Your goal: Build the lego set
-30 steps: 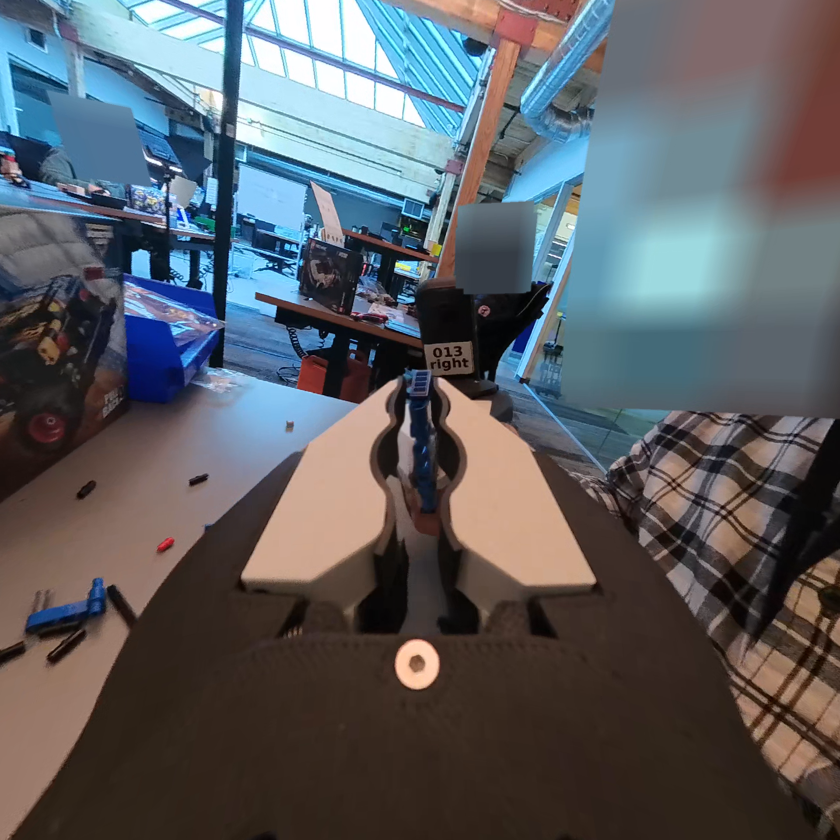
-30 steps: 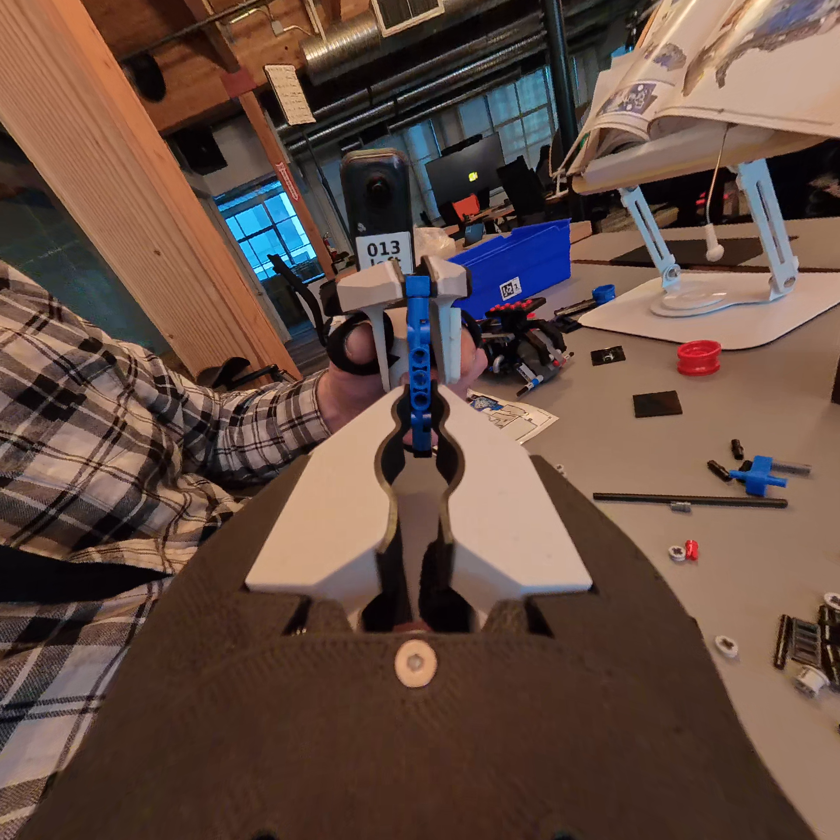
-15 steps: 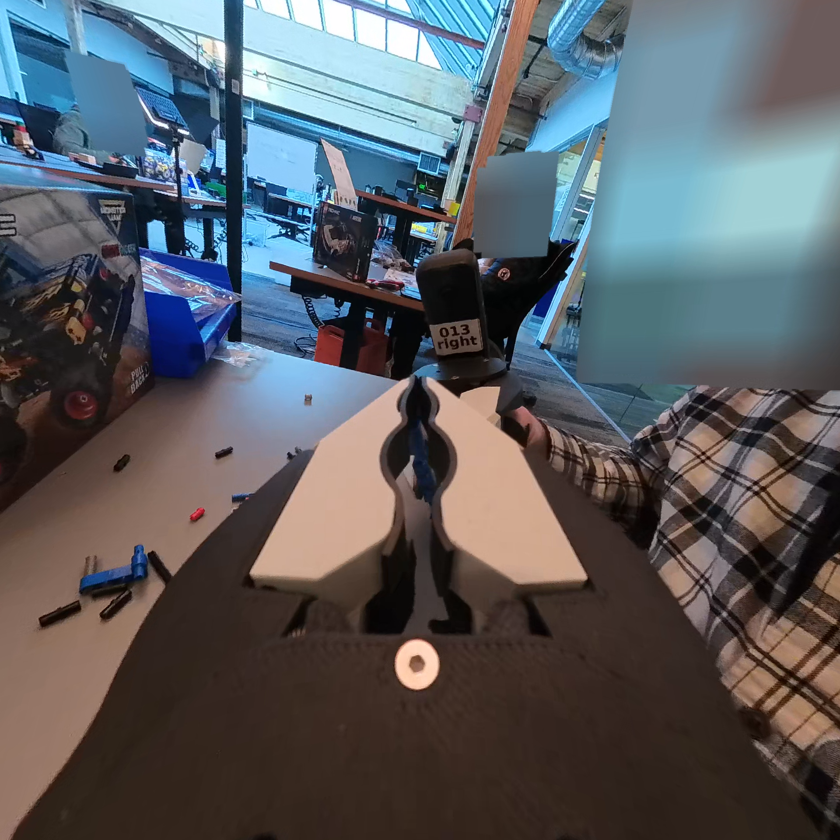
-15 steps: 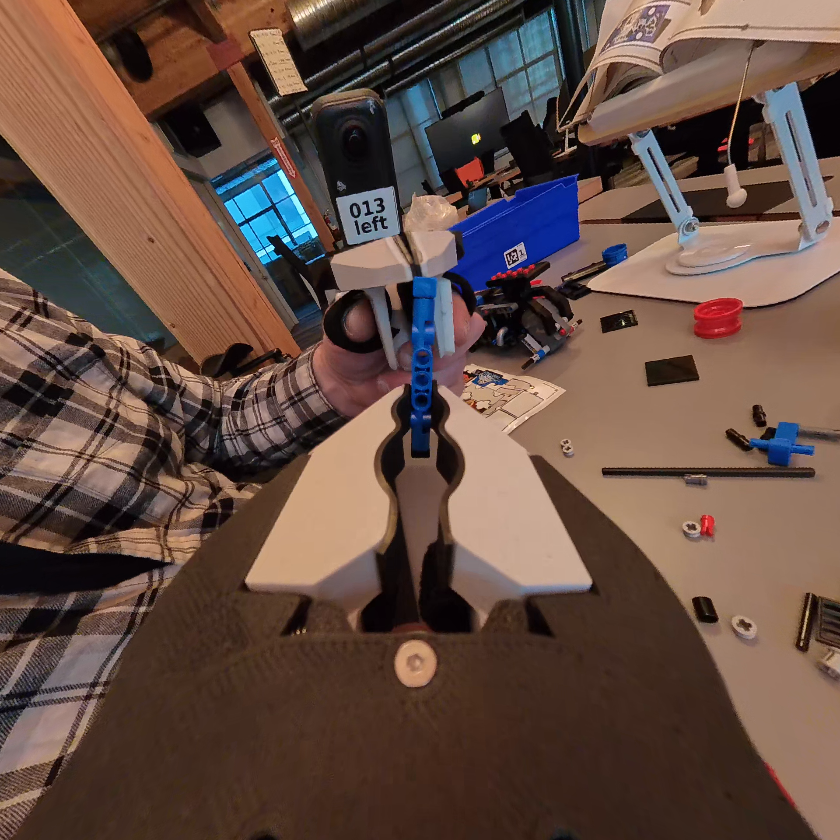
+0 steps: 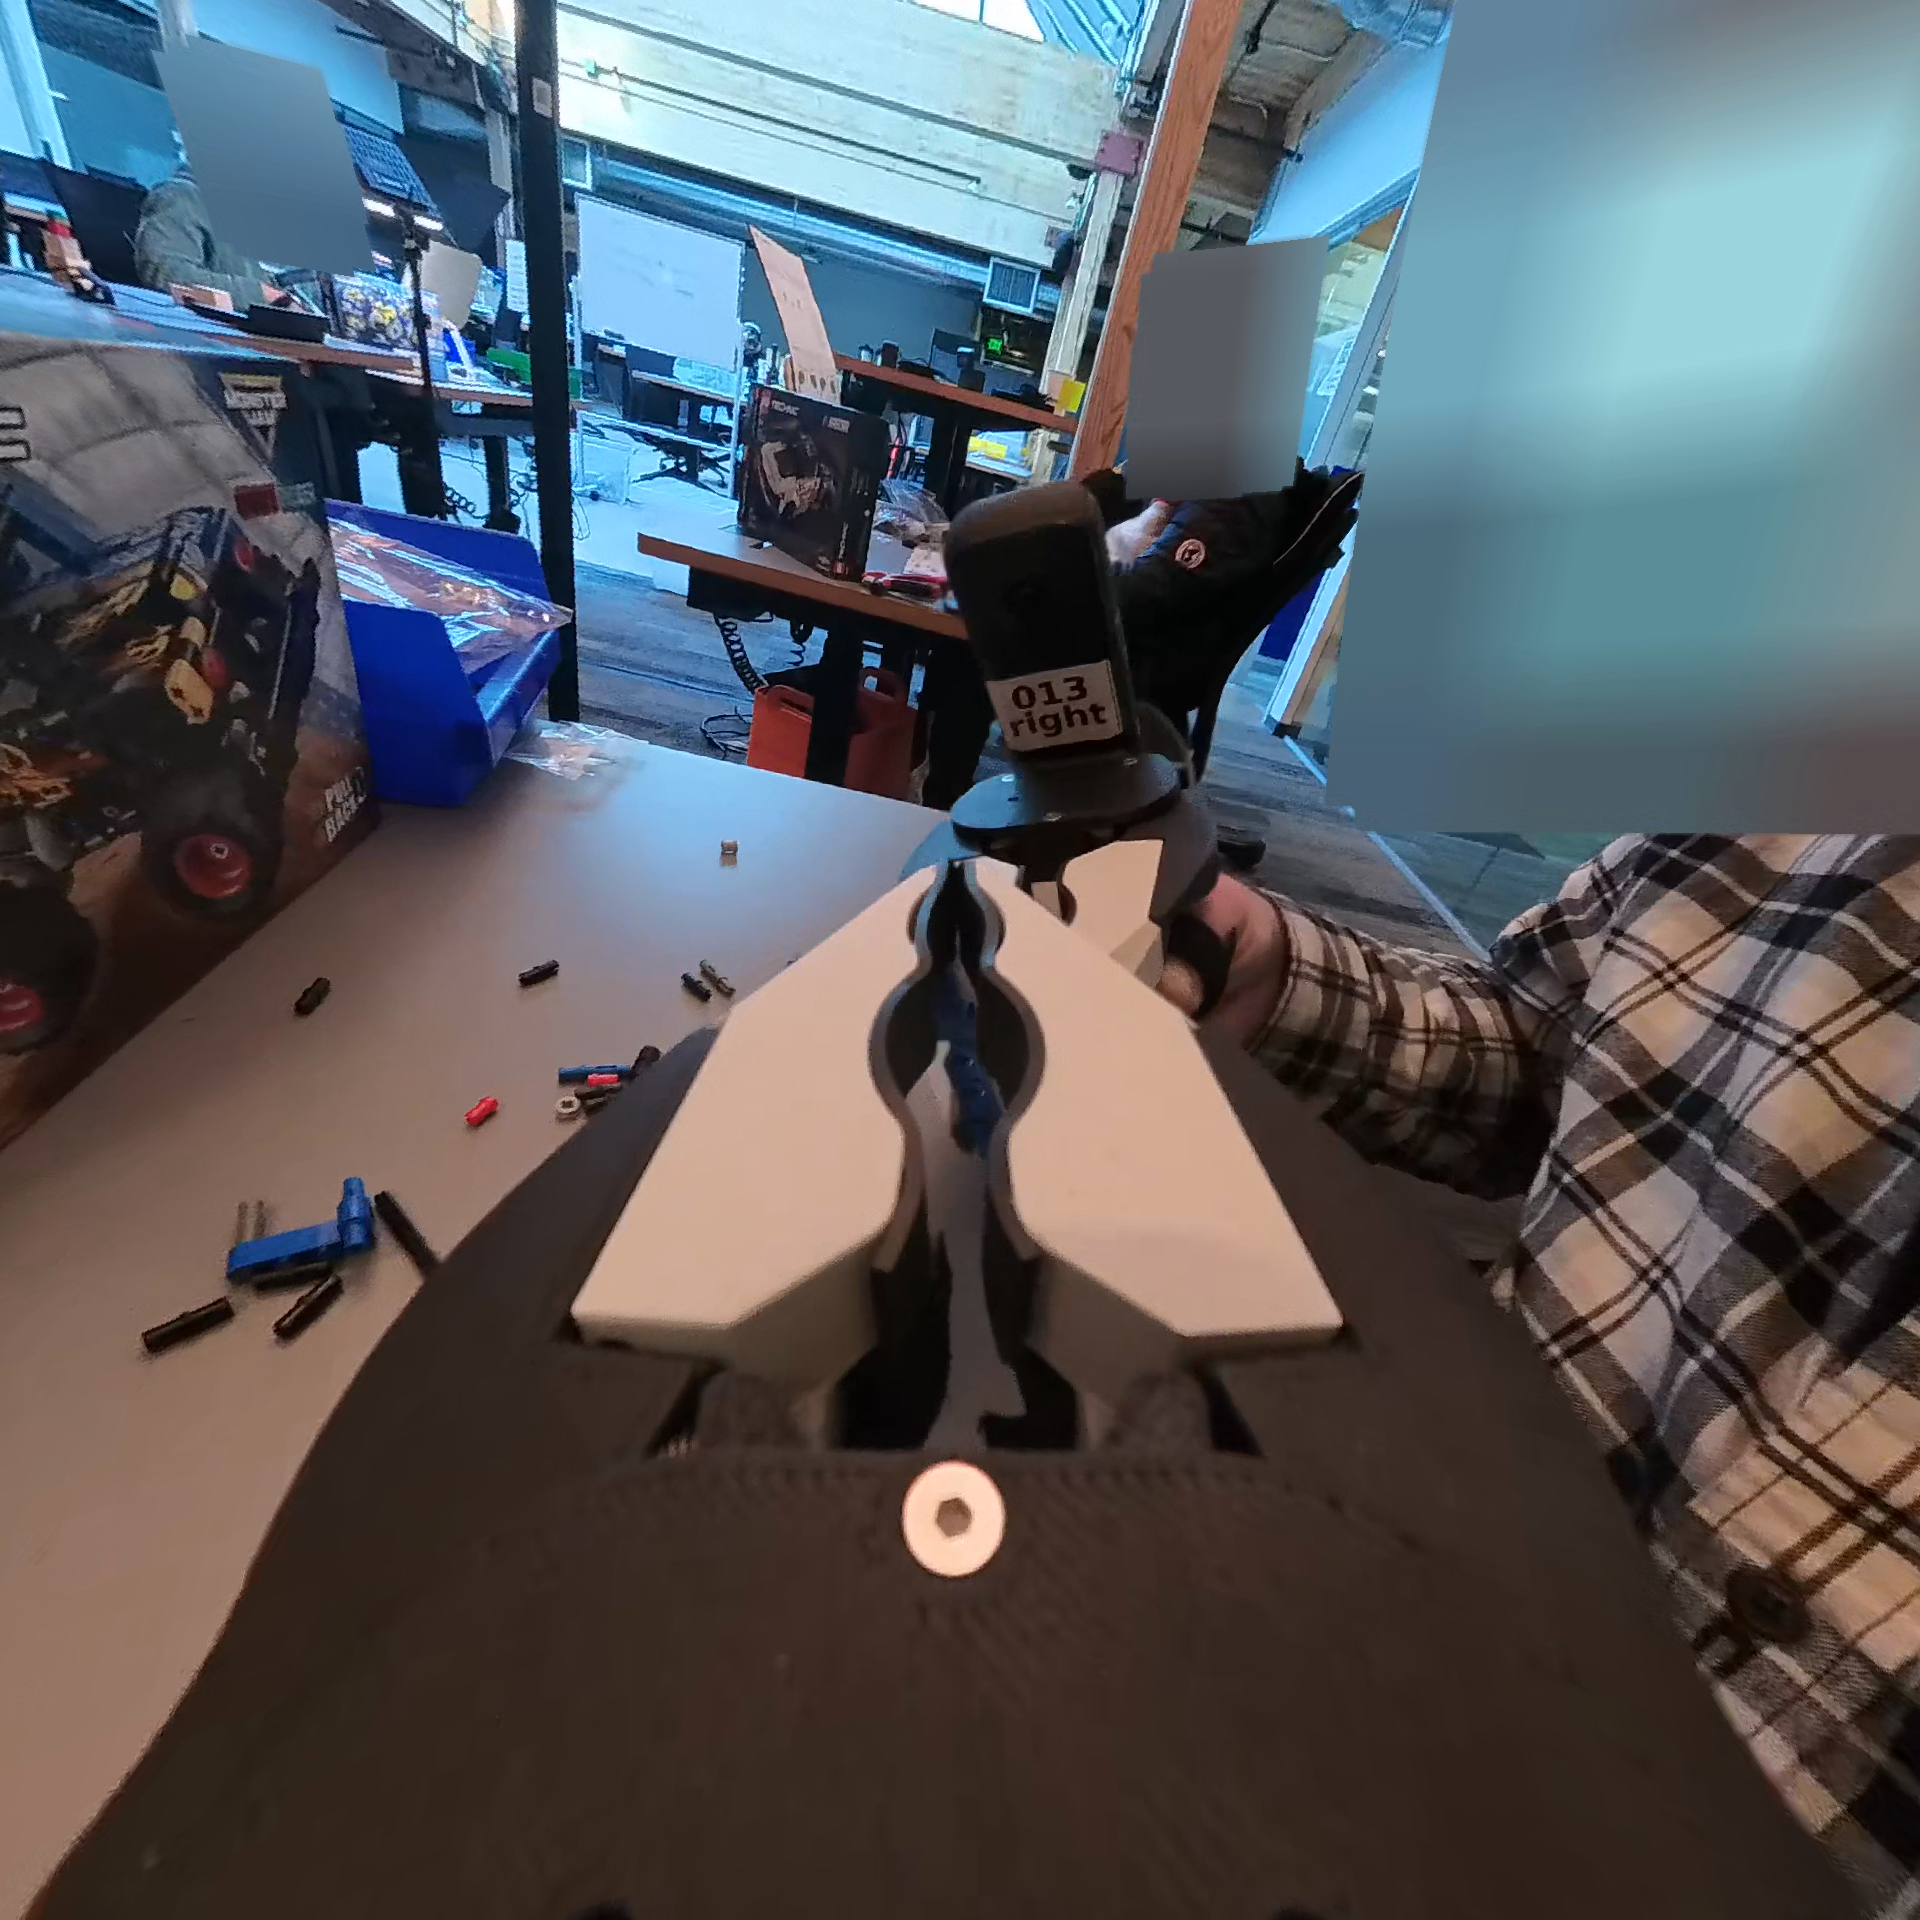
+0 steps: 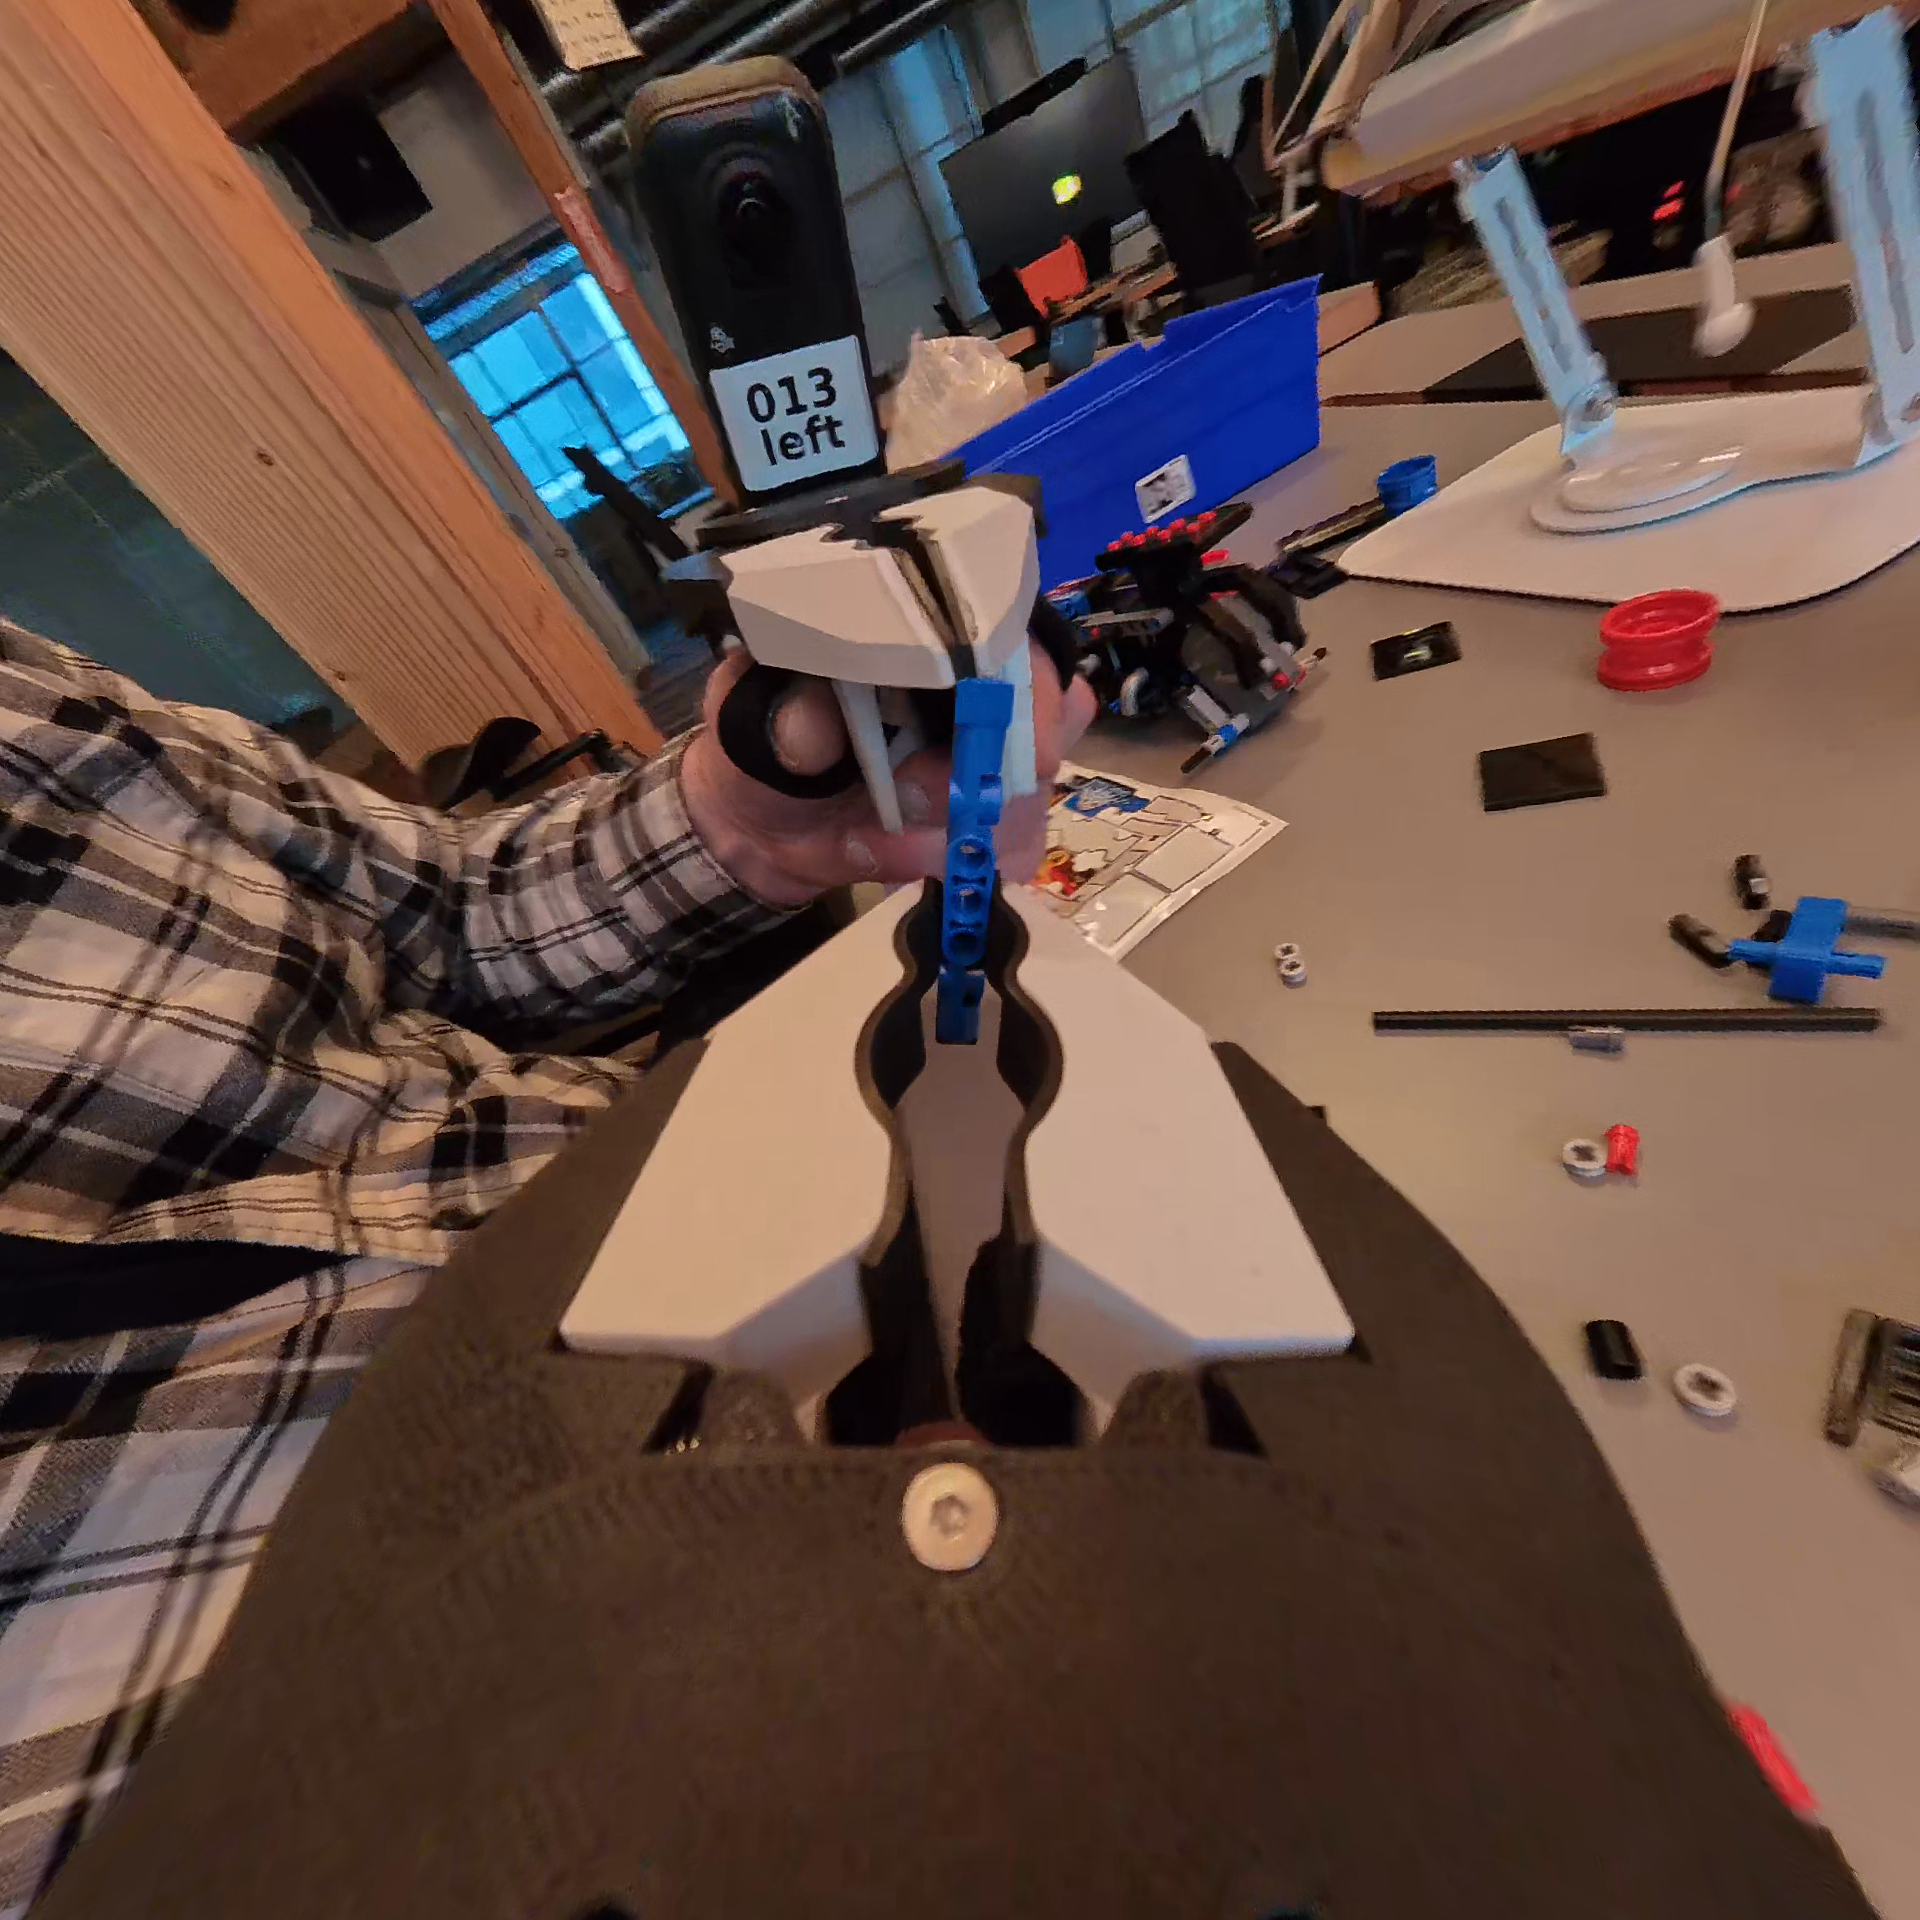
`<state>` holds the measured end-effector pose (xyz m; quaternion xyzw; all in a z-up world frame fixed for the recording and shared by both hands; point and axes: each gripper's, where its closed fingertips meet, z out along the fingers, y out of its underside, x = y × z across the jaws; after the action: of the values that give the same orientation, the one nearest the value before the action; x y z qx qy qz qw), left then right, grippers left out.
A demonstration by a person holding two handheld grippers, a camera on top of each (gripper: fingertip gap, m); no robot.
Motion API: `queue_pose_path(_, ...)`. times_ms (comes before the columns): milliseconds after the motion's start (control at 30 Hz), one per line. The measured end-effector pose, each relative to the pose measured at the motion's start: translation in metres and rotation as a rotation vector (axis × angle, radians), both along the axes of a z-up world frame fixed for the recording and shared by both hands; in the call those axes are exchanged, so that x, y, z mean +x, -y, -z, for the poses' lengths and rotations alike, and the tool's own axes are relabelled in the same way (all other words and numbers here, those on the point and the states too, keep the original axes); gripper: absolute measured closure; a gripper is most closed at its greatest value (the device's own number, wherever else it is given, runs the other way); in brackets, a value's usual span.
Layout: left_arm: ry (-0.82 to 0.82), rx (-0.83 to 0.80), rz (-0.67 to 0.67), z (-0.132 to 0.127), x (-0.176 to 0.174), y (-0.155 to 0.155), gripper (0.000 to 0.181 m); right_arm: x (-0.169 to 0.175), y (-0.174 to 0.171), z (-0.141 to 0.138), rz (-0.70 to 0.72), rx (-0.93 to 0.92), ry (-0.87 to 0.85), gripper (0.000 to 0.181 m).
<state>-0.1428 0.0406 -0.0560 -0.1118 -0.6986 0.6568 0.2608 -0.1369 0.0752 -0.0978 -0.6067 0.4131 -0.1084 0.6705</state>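
A blue Lego beam (image 6: 971, 862) with a row of holes is held in the air between my two grippers, which face each other. My right gripper (image 6: 961, 909) is shut on the beam's lower end. My left gripper (image 5: 958, 883) is shut on its other end, and the beam (image 5: 966, 1070) shows inside its jaws. The left gripper also shows in the right wrist view (image 6: 966, 717), above and beyond the right one. A partly built black model (image 6: 1184, 623) stands on the grey table (image 6: 1455, 1195).
On the right are a red wheel (image 6: 1657, 639), a blue bin (image 6: 1164, 416), a leaflet (image 6: 1143, 852), a long black axle (image 6: 1621, 1021), a blue connector (image 6: 1808, 951) and a white book stand (image 6: 1662, 488). On the left are the set box (image 5: 156, 675), a blue part (image 5: 301, 1236) and scattered pins. Left tips and right tips are each some 25 centimeters from the partly built black model (image 6: 1184, 623).
Both grippers have tilted down towards the table while staying shut on the beam. The beam sits deeper in the left jaws, and the right gripper has shifted right in the left view.
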Motion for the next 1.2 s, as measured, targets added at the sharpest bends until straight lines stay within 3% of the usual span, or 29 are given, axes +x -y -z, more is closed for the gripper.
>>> queue_pose_path(567, -0.085, 0.105, 0.093, 0.004, 0.011, -0.024, 0.154, 0.002, -0.011, -0.007, -0.096, 0.082, -0.049, 0.176)
queue_pose_path(667, -0.049, 0.087, 0.11, 0.003, 0.003, -0.026, 0.159, 0.005, -0.014, -0.007, -0.114, 0.059, -0.056, 0.176)
queue_pose_path(733, 0.007, 0.076, 0.059, 0.005, 0.007, -0.024, 0.172, 0.006, -0.018, -0.01, -0.127, 0.047, -0.048, 0.176)
queue_pose_path(867, -0.041, 0.018, 0.015, -0.007, 0.016, -0.029, 0.175, 0.015, -0.017, -0.021, -0.101, 0.064, -0.021, 0.173)
queue_pose_path(1067, -0.342, -0.07, -0.056, -0.031, 0.055, -0.042, 0.175, 0.025, -0.008, -0.042, -0.042, 0.081, 0.065, 0.161)
queue_pose_path(1200, -0.492, -0.097, -0.058, -0.038, 0.073, -0.05, 0.175, 0.032, -0.009, -0.039, 0.034, -0.229, 0.177, 0.154)
